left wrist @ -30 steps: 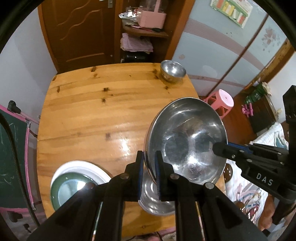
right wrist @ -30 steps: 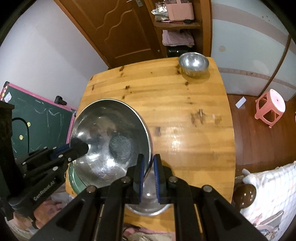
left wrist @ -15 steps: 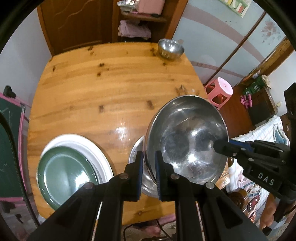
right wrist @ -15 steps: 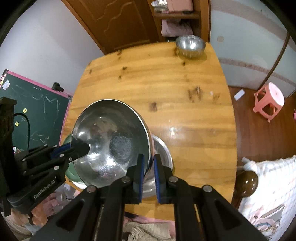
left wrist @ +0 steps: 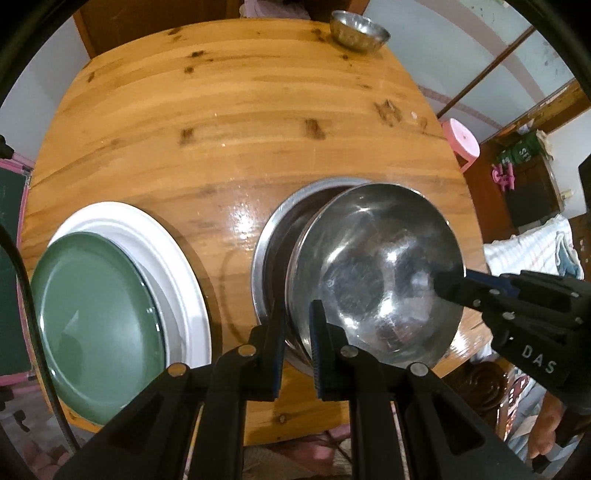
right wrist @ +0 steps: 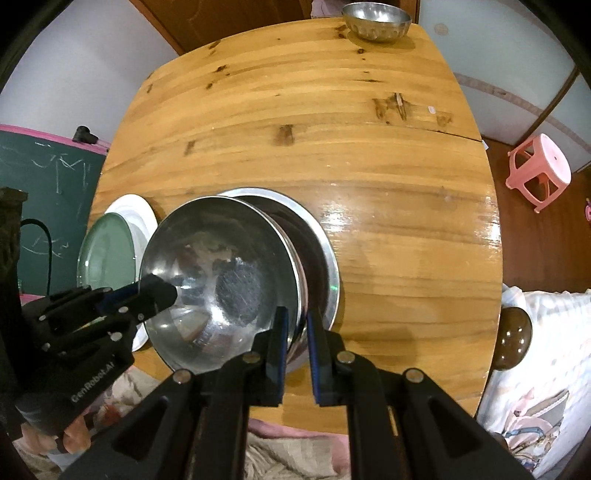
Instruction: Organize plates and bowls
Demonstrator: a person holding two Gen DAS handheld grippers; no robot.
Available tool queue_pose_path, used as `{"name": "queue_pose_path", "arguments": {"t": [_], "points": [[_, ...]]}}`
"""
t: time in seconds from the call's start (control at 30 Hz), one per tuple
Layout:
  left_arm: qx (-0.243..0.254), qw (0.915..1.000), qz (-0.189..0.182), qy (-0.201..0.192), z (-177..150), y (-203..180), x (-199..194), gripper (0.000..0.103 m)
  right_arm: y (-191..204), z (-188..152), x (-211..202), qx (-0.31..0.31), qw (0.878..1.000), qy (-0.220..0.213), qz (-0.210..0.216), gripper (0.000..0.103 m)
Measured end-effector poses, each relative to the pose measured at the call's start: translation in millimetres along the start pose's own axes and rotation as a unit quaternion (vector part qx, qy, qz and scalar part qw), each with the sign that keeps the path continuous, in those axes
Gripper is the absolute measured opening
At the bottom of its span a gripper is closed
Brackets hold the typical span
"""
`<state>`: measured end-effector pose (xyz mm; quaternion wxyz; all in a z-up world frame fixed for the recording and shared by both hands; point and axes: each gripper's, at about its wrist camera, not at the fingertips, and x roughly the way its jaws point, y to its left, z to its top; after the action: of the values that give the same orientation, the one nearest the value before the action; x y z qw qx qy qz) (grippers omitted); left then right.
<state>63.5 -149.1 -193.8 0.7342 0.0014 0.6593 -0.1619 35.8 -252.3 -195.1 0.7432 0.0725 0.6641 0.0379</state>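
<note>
A large steel bowl (left wrist: 376, 273) (right wrist: 221, 280) is held in the air by both grippers, one on each side of its rim. My left gripper (left wrist: 298, 317) is shut on its left rim; it shows in the right wrist view (right wrist: 155, 295). My right gripper (right wrist: 294, 325) is shut on its right rim; it shows in the left wrist view (left wrist: 448, 284). Under the bowl a second large steel bowl (left wrist: 273, 236) (right wrist: 317, 236) sits on the wooden table (left wrist: 229, 110). A green plate (left wrist: 96, 325) (right wrist: 107, 254) lies on a white plate (left wrist: 147, 236) (right wrist: 136, 210) at the left.
A small steel bowl (left wrist: 360, 35) (right wrist: 376, 22) stands at the table's far edge. A pink stool (right wrist: 539, 170) stands on the floor to the right. A green chalkboard (right wrist: 44, 184) leans at the left. A round brown object (right wrist: 513, 343) sits off the table's right front corner.
Both grippers have risen and pulled back with the held bowl, so more of the table shows. The bowl under it and the stacked plates have come fully into view.
</note>
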Motion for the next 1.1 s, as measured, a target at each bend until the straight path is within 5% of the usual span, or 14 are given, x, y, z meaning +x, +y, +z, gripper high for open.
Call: {"name": "queue_pose_path", "arguments": {"t": [0.37,0.6,0.73,0.83,1.1], "points": [[0.012,0.9999,0.006,0.002,3,-1,13,0.010,9,-2,17,-0.029,0.998,-0.004,-0.055,0.010],[0.030,0.9990,0.018,-0.027,6,-10,3,0.035,12,2,14,-0.035,0.997,-0.012,-0.066,0.010],[0.038,0.9984,0.021,-0.036,8,-12,-1,0.039,13,1,10,-0.036,0.997,-0.015,-0.062,0.010],[0.038,0.9982,0.020,-0.042,8,-13,-5,0.054,15,0,6,-0.038,0.997,-0.019,-0.059,0.010],[0.042,0.9962,0.025,-0.072,11,-17,-24,0.066,17,0,-10,-0.042,0.997,-0.040,-0.050,0.011]]}}
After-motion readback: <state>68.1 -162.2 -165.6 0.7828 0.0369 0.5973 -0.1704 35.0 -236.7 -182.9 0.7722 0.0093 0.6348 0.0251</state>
